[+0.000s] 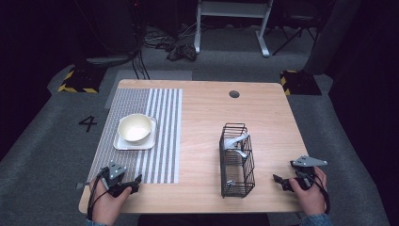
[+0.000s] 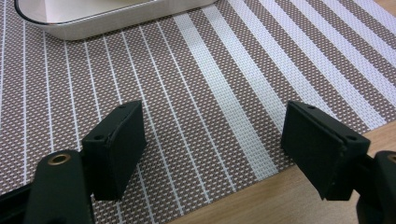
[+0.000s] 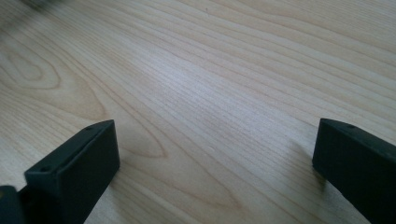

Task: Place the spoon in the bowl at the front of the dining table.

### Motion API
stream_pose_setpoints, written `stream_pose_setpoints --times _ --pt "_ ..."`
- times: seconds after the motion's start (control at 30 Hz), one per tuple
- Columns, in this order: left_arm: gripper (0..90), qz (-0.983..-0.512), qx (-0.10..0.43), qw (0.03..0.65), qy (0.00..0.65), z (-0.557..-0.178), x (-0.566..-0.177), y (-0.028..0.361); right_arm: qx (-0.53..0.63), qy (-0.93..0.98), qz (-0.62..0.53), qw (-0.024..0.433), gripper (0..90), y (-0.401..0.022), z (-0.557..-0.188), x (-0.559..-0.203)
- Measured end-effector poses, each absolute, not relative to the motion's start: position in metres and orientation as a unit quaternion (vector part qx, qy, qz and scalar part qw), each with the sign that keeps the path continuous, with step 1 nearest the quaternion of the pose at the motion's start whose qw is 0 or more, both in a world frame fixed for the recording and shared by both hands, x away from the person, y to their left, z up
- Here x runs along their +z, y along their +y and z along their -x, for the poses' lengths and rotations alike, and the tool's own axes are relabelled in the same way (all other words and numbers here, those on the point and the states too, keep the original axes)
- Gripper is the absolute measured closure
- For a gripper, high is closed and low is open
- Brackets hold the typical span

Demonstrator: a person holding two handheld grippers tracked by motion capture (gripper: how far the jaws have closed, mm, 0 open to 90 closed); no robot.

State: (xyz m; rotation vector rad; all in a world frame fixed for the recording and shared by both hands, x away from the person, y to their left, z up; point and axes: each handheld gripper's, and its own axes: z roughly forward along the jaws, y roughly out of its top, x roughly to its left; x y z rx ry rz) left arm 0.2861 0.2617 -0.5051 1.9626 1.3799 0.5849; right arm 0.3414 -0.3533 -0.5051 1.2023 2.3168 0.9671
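Note:
A cream bowl [image 1: 135,127] sits on a white square plate [image 1: 123,143] on a striped placemat [image 1: 162,136] at the table's left. A black wire basket [image 1: 236,160] with grey utensils inside stands right of centre. My left gripper [image 1: 136,183] rests at the mat's near edge, open, with nothing between its jaws; the left gripper view shows the mat [image 2: 196,79] and the plate's rim [image 2: 93,23] ahead. My right gripper [image 1: 278,181] lies near the table's front right, open over bare wood [image 3: 201,93].
The wooden table [image 1: 202,113] has a round cable hole [image 1: 234,94] at the back. Grey carpet surrounds it, with hazard-striped blocks [image 1: 75,80] and a white desk frame [image 1: 233,23] behind.

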Motion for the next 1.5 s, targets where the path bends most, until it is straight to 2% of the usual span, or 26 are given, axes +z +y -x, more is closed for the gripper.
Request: stream_pose_setpoints --times 0.6,0.7,0.8,1.07,1.2,1.5 --pt "22.2 -0.749 0.226 0.332 0.526 -0.285 -0.505 0.261 0.342 0.819 -0.425 0.178 0.7 -0.353 -0.341 -0.505" --pt "25.3 -0.745 0.234 0.348 0.519 -0.285 -0.503 0.261 0.342 0.819 -0.425 0.178 0.7 -0.353 -0.341 -0.505" --pt "26.3 -0.734 0.246 0.371 0.513 -0.282 -0.493 0.262 0.342 0.819 -0.425 0.178 0.7 -0.353 -0.342 -0.505" --pt "26.0 -0.734 0.242 0.384 0.506 -0.279 -0.482 0.261 0.342 0.819 -0.425 0.178 0.7 -0.353 -0.341 -0.505" --pt "25.0 -0.727 0.208 0.417 0.504 -0.277 -0.475 0.258 0.342 0.819 -0.425 0.178 0.7 -0.353 -0.341 -0.505" --pt "23.9 -0.729 0.241 0.420 0.483 -0.266 -0.448 0.251 0.342 0.819 -0.425 0.178 0.7 -0.353 -0.341 -0.505"
